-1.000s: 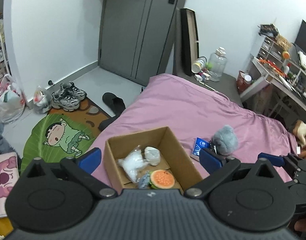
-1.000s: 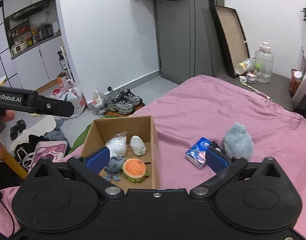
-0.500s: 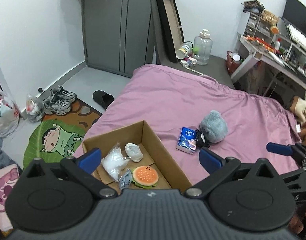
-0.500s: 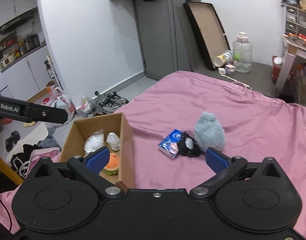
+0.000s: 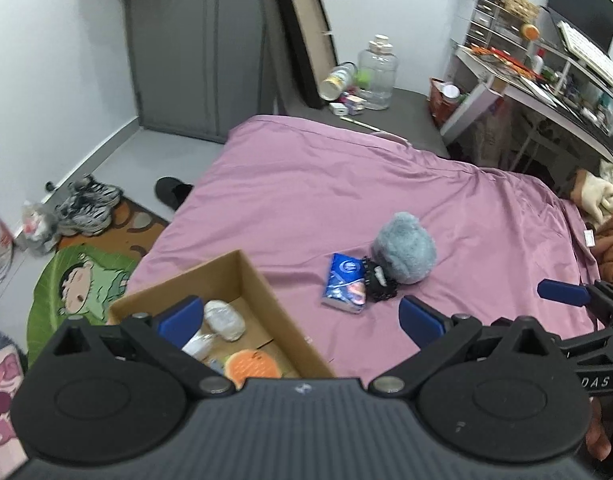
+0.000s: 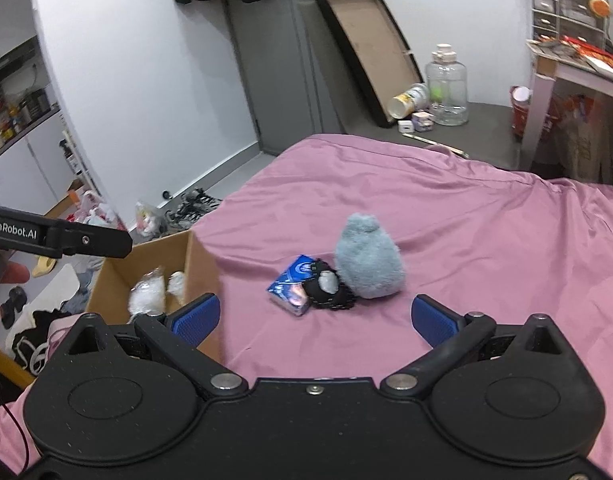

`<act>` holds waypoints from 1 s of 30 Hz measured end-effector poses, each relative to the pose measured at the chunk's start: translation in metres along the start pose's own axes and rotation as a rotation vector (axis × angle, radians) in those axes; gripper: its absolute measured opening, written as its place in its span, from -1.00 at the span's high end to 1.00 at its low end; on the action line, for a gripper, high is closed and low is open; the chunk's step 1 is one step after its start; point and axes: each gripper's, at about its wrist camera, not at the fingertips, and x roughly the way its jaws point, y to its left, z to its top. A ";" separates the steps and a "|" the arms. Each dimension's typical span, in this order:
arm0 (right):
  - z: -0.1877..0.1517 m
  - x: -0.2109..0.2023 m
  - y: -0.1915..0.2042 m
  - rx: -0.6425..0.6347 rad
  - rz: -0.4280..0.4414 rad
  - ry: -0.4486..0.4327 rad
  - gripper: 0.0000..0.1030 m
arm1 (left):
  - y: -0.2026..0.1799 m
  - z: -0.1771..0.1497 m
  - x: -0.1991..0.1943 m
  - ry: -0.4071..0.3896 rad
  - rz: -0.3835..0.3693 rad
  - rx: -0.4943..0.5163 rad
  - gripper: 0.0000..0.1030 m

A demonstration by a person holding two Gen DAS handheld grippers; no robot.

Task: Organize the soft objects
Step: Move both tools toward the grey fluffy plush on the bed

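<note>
Above the pink bed [image 6: 486,240], both tongs [image 5: 302,322] [image 6: 314,318] hover level, spread wide, holding nothing.

left tool [image 6: 58,236]: "GenRobot.AI" | right tool [image 5: 562,296]: partial "DAS"

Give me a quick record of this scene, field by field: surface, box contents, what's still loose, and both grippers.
surface: pink bedsheet
container: cardboard box, open, at the bed's edge
in box: burger toy, white pouches
loose on bed: grey plush, black toy, blue tissue pack, clustered, touching
left gripper: open, empty
right gripper: open, empty, facing the cluster
</note>
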 end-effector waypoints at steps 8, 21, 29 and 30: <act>0.000 0.021 -0.032 0.057 -0.009 0.005 -1.00 | -0.024 0.012 0.043 0.024 -0.027 0.044 -0.95; 0.005 0.066 -0.078 0.155 0.014 0.036 -0.40 | -0.055 0.045 0.095 0.050 -0.107 0.018 -0.62; 0.016 0.094 -0.098 0.178 0.071 0.051 -0.18 | -0.062 0.053 0.141 0.124 -0.172 -0.097 -0.25; 0.018 0.098 -0.100 0.176 0.082 0.056 -0.17 | -0.063 0.054 0.147 0.129 -0.176 -0.106 -0.24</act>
